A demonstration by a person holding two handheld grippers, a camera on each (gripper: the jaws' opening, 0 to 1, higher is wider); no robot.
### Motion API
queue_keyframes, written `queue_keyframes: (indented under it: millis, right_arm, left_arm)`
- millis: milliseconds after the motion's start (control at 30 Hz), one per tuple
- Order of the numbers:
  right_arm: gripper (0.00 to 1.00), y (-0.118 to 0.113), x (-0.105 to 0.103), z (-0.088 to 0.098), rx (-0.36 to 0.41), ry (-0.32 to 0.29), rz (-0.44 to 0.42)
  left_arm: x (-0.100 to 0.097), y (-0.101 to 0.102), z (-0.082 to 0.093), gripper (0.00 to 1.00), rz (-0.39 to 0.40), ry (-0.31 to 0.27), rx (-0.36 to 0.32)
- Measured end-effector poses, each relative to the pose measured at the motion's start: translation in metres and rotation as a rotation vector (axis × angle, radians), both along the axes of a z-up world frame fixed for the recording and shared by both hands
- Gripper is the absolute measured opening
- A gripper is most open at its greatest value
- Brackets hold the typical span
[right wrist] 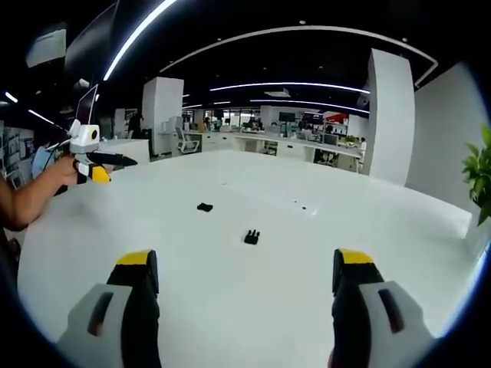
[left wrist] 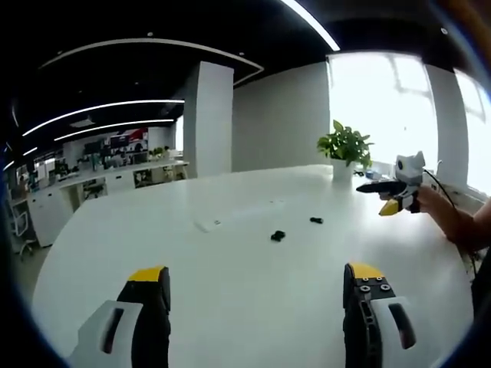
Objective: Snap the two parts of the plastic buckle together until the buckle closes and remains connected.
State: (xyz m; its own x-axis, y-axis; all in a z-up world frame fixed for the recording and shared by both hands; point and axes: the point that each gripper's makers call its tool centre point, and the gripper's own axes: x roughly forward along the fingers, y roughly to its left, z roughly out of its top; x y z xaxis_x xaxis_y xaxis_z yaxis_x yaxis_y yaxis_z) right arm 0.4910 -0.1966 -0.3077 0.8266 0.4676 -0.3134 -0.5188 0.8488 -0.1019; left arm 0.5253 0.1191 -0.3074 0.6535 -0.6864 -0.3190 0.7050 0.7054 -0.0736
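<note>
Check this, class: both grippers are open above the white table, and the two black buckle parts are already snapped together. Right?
Not quite. The buckle parts lie apart on the table, as the left gripper view shows. Both grippers are indeed open.

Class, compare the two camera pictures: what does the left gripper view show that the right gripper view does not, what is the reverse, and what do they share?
Left gripper view: a whole green potted plant in a white pot at the table's far edge, before bright windows, and the right gripper held in a hand.

Right gripper view: the left gripper held in a hand, a long open office with desks, and merely a few green leaves at its edge.

Both: the white table, two small black plastic buckle parts lying apart, and open yellow-tipped jaws.
</note>
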Motion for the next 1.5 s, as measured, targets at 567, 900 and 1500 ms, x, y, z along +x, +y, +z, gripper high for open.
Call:
queue_keyframes:
  millis: [567,900,1500]
  right_arm:
    - [0.93,0.008,0.015,0.004,-0.008,-0.001,0.013]
    - [0.92,0.008,0.02,0.005,-0.01,-0.006,0.011]
    - [0.91,0.011,0.032,0.013,-0.019,-0.018,0.014]
  left_arm:
    - [0.009,-0.009,0.0,0.94,-0.019,0.002,0.008]
    - [0.018,-0.004,-0.001,0.94,-0.004,0.006,0.004]
    - [0.032,-0.009,0.003,0.94,-0.012,0.003,0.003]
